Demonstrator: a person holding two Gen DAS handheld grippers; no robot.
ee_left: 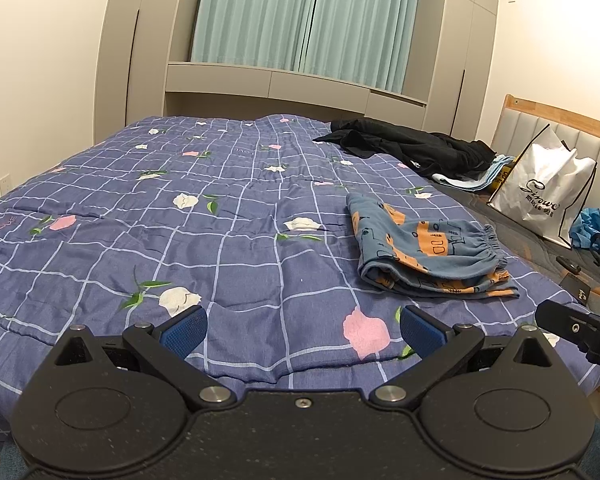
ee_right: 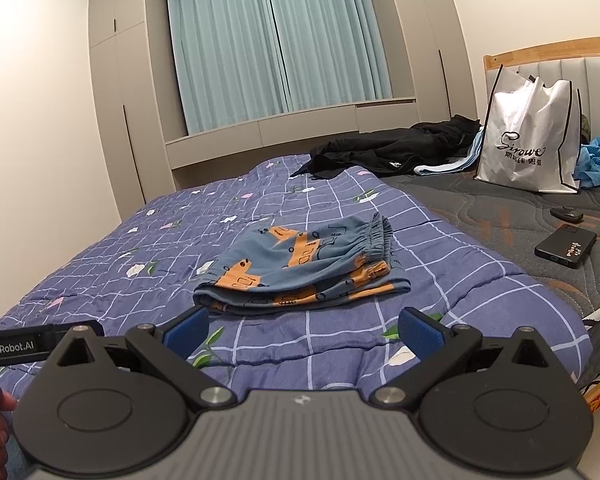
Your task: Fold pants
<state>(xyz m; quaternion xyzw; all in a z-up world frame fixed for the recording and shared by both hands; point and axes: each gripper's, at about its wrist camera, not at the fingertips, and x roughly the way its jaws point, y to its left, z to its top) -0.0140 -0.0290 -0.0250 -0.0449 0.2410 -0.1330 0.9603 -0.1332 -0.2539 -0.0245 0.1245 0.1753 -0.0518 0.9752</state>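
Note:
Small blue pants with an orange print (ee_left: 428, 252) lie folded in a compact stack on the blue checked quilt (ee_left: 180, 220), waistband to the right. In the right wrist view the pants (ee_right: 300, 268) lie just beyond my fingers. My left gripper (ee_left: 302, 330) is open and empty, low over the quilt's near edge, left of the pants. My right gripper (ee_right: 302, 330) is open and empty, a short way in front of the pants. Part of the right gripper's body shows at the right edge of the left wrist view (ee_left: 576, 328).
A black garment (ee_right: 388, 152) lies at the far side of the bed. A white shopping bag (ee_right: 532, 136) stands against the headboard. A black phone (ee_right: 566, 246) and a small dark object (ee_right: 566, 214) lie on the grey mattress (ee_right: 480, 208). Wardrobes and curtains stand behind.

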